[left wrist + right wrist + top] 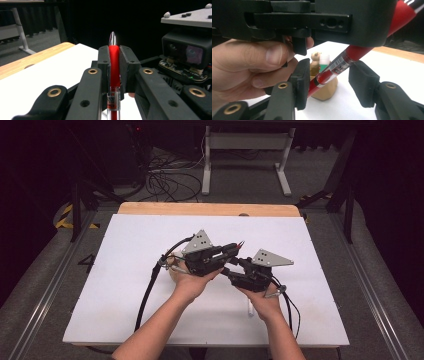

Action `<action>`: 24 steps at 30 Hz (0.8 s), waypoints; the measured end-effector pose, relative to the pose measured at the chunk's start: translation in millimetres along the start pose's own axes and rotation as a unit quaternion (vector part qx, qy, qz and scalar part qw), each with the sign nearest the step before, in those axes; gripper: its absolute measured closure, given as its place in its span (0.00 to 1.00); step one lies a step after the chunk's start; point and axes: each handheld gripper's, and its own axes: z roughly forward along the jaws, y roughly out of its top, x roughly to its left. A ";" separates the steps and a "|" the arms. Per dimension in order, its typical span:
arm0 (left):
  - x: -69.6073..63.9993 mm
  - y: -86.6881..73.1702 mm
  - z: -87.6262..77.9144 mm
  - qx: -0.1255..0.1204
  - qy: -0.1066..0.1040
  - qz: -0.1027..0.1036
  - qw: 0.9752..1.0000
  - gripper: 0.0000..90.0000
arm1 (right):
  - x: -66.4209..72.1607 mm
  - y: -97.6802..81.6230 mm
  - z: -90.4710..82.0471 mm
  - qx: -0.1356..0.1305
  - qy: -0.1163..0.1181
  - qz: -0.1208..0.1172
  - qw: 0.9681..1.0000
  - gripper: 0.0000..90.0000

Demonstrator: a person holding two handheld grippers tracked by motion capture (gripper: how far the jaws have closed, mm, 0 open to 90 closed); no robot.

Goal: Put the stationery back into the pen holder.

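Above the white counter, the left hand-held gripper clamps a red pen; the right hand-held gripper's jaws stand apart around its barrel.

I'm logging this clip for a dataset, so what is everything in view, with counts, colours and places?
pen: 1, red with a silver tip and clear barrel, clamped between the left tool's jaws, its lower barrel running between the right tool's open jaws
holder: 1, tan, shaped like a small figure, on the white surface behind the pen; a white-capped item stands in it
table: 1, white top with a wooden strip at the far edge
white frame: 1, on the floor beyond the table
cables: a loose black bundle on the floor, far left
left tool: 1, black with a grey plate, above table centre
right tool: 1, black with a grey plate, beside the left
hands: 2, each holding a tool
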 end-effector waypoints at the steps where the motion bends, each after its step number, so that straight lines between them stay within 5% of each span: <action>1: -0.1 0.1 -0.2 -0.001 -0.001 -0.001 1.000 0.89 | -0.1 -0.1 0.1 -0.001 0.001 0.002 1.000 0.61; 24: 0.2 -3.7 -12.6 0.004 0.006 0.014 1.000 0.88 | -2.6 -4.9 4.3 0.025 0.006 0.019 0.999 0.82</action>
